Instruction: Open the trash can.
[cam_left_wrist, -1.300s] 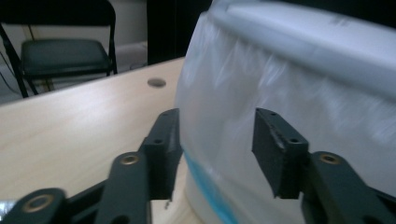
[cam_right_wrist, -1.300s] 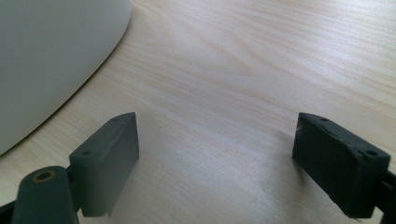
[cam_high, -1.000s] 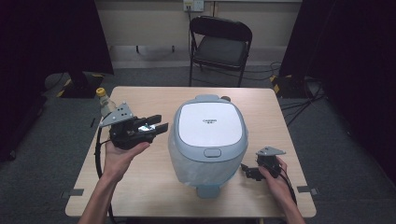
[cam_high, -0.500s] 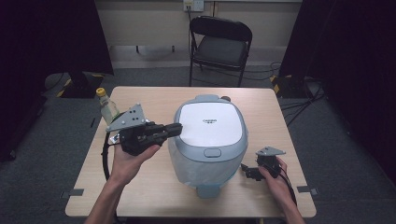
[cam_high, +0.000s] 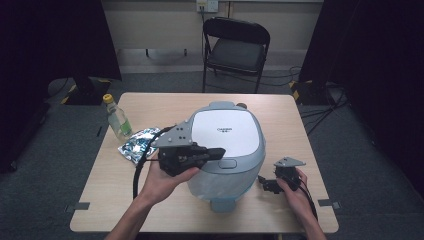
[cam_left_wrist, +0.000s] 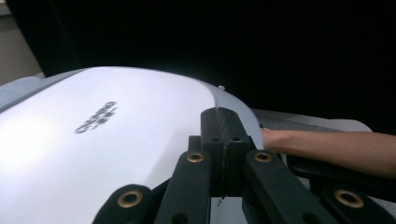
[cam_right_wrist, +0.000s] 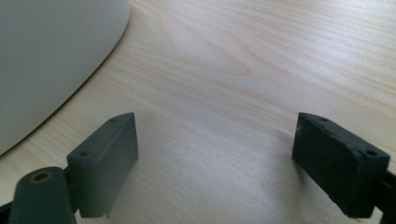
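Note:
A large rice cooker (cam_high: 227, 131) with a white lid and grey-blue body stands in the middle of the wooden table (cam_high: 165, 105). My left gripper (cam_high: 219, 152) is shut with nothing between its jaws. It is held level over the front left part of the lid, tips close to the lid's front button (cam_high: 227, 163). In the left gripper view the closed jaw tips (cam_left_wrist: 223, 119) hover just above the white lid (cam_left_wrist: 93, 140). My right gripper (cam_high: 265, 186) rests low on the table right of the cooker, open, with bare wood between its fingers (cam_right_wrist: 105, 158).
A clear bottle (cam_high: 116, 117) with a yellow cap and a shiny foil packet (cam_high: 136, 145) lie left of the cooker. A black folding chair (cam_high: 235, 47) stands beyond the far table edge. The person's right forearm (cam_left_wrist: 336, 149) lies beyond the cooker in the left gripper view.
My left gripper has moved right from the table's left side to over the cooker lid, and its jaws have come together. The right gripper has stayed put.

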